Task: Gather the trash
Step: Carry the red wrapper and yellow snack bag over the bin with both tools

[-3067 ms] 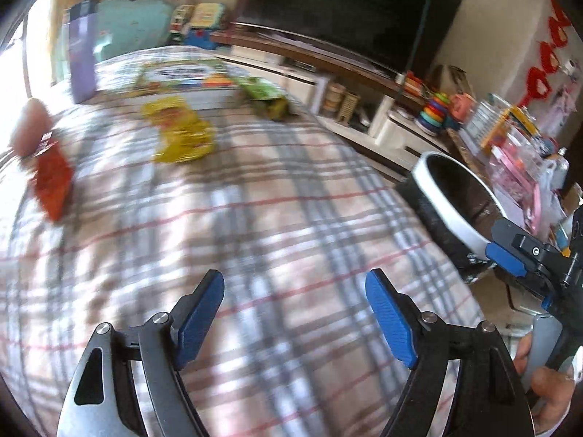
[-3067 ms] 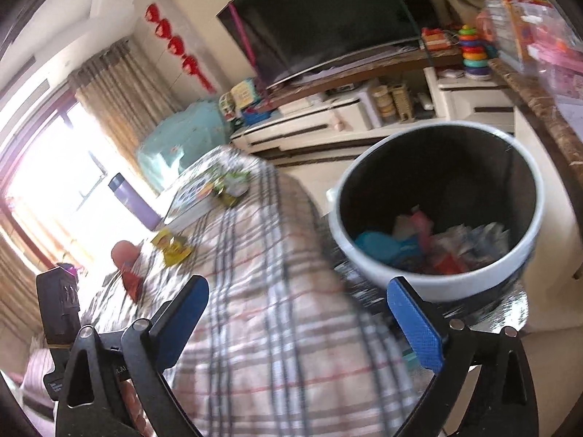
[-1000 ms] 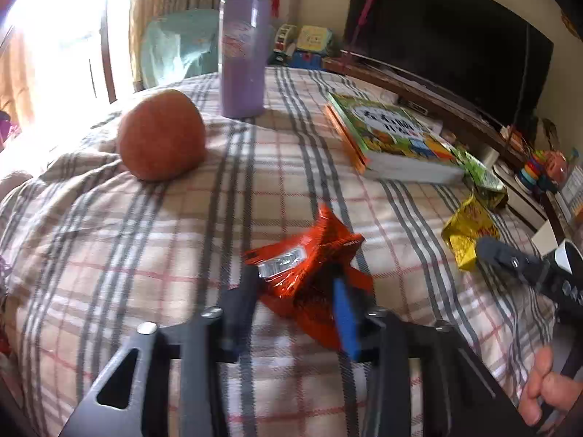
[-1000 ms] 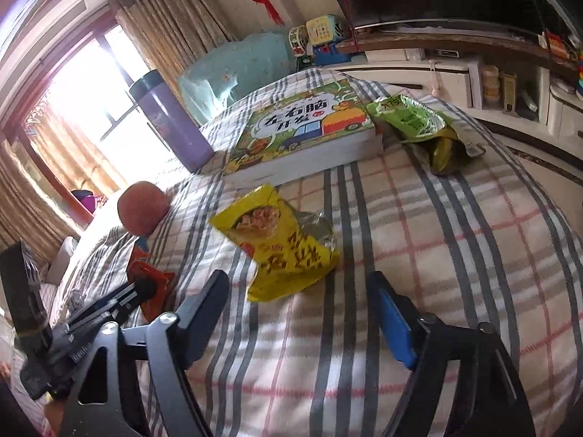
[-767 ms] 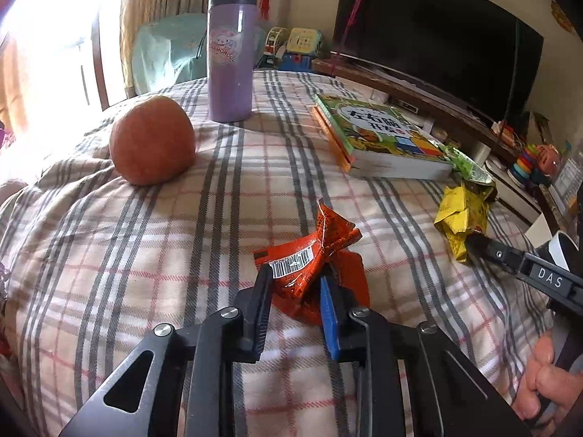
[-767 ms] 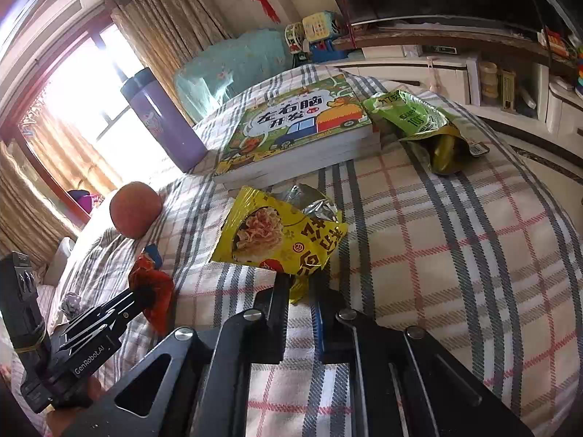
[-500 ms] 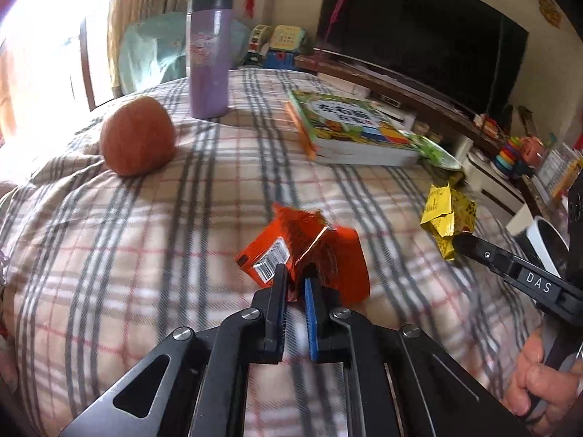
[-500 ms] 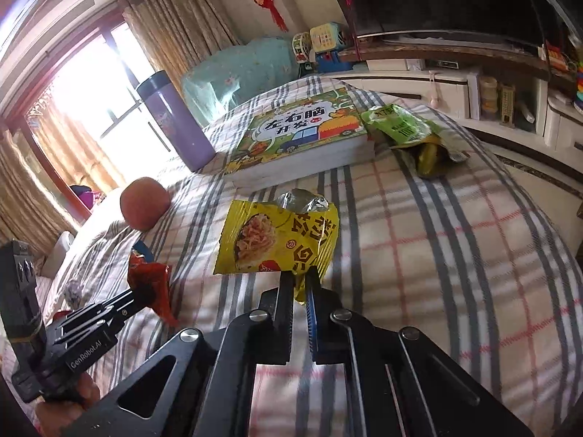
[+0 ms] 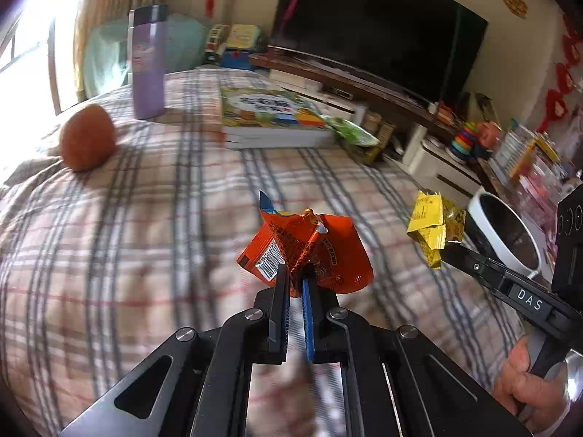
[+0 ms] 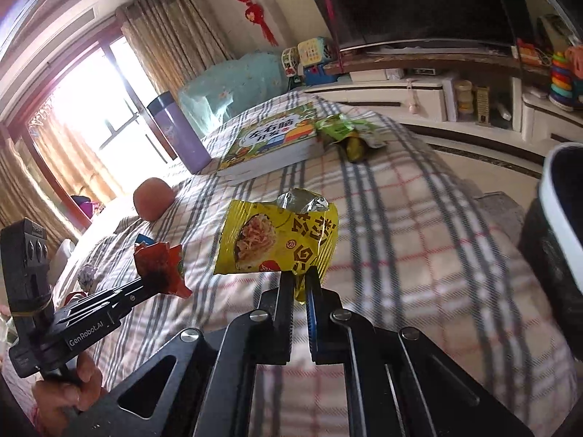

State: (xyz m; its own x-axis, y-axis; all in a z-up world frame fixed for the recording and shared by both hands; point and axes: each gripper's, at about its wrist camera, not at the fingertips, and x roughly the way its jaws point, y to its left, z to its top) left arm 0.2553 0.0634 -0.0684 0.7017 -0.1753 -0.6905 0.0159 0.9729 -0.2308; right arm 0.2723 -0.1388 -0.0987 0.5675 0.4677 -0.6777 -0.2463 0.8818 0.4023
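Carrying one wrapper each, both tools are clear of the bed [image 9: 120,218]. The left tool [image 9: 296,278] is clamped on the lower edge of an orange wrapper [image 9: 309,247], which stands up from its tips; the right tool [image 10: 299,284] is clamped on the bottom corner of a yellow packet [image 10: 277,240], held the same way.

What the next move turns on is the bin [image 9: 504,235]: it stands off the bed's far right edge, ahead and to the right of both tools. The right hand looks nearer, its packet already close to the white rim in the left view, so the yellow one would probably drop first.

By count: two pieces held, one green wrapper [image 10: 346,134] lying on the bed beside the book [image 10: 273,142], and one bin. A purple bottle [image 9: 147,62] and an orange fruit [image 9: 87,138] are there too, but those look like keepers, not trash.
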